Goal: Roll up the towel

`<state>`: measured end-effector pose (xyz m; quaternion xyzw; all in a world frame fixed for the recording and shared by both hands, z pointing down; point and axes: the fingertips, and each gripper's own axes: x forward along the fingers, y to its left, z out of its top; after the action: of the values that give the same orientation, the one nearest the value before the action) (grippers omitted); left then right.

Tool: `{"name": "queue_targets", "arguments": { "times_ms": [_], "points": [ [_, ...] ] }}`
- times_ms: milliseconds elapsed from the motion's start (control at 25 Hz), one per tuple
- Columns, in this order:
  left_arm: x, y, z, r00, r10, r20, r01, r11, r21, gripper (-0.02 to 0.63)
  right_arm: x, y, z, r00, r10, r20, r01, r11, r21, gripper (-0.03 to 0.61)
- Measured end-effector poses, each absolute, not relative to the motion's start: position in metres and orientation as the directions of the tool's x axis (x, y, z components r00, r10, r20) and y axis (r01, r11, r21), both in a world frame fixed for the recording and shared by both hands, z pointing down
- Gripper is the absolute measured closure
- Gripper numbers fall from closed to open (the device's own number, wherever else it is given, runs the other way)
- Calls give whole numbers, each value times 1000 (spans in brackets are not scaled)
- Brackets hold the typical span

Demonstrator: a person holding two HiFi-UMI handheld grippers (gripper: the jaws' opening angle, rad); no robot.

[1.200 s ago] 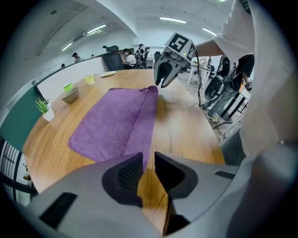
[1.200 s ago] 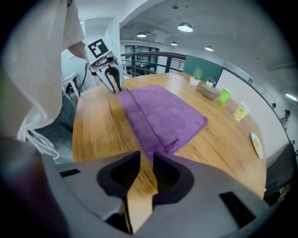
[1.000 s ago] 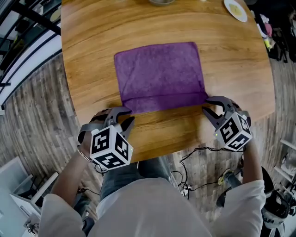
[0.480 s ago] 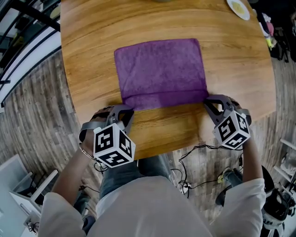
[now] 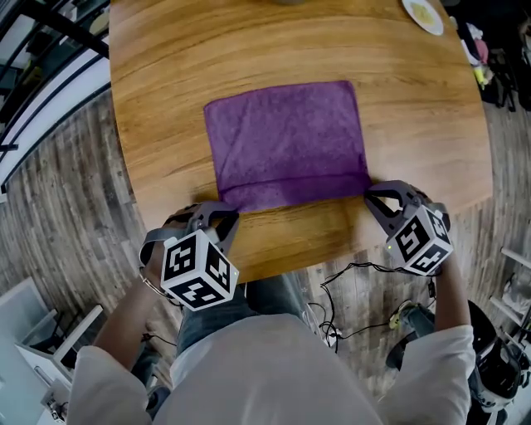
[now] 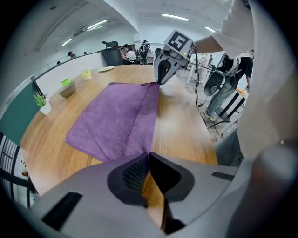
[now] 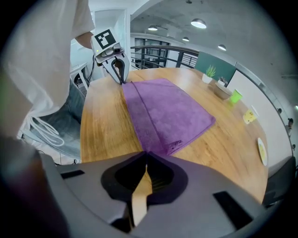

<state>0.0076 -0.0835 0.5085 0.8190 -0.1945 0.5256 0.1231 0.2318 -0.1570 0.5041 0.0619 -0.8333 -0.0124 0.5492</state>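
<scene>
Purple towel (image 5: pixel 286 137) lying flat on a round wooden tabletop (image 5: pixel 166 83), closer to its near edge than its far one, with the towel's near hem turned over into a narrow folded band (image 5: pixel 290 189). A person holds a gripper at each near corner of the towel. The left gripper (image 5: pixel 226 217) has its jaws pinched together on the near left corner, and the right gripper (image 5: pixel 373 197) has its jaws pinched together on the near right corner. Along the tabletop's far edge stand a small white pot (image 7: pixel 206 78) holding a green plant, a bowl (image 7: pixel 222 91) whose contents cannot be made out, a green cup (image 7: pixel 236 96), and a pale plate (image 5: pixel 408 10) with something yellowish on it
</scene>
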Motion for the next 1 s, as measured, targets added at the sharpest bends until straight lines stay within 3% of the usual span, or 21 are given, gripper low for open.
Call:
{"name": "queue_targets", "arguments": {
  "times_ms": [480,1000],
  "points": [
    [-2,-96,488,386,-209,898,-510,-860,19,595,225,-170,476,-434,-94,896,-145,989,34,568],
    [-22,-140,498,352,-244,904,-583,-812,8,595,212,-211,489,-380,-76,922,-187,982,4,566]
  ]
}}
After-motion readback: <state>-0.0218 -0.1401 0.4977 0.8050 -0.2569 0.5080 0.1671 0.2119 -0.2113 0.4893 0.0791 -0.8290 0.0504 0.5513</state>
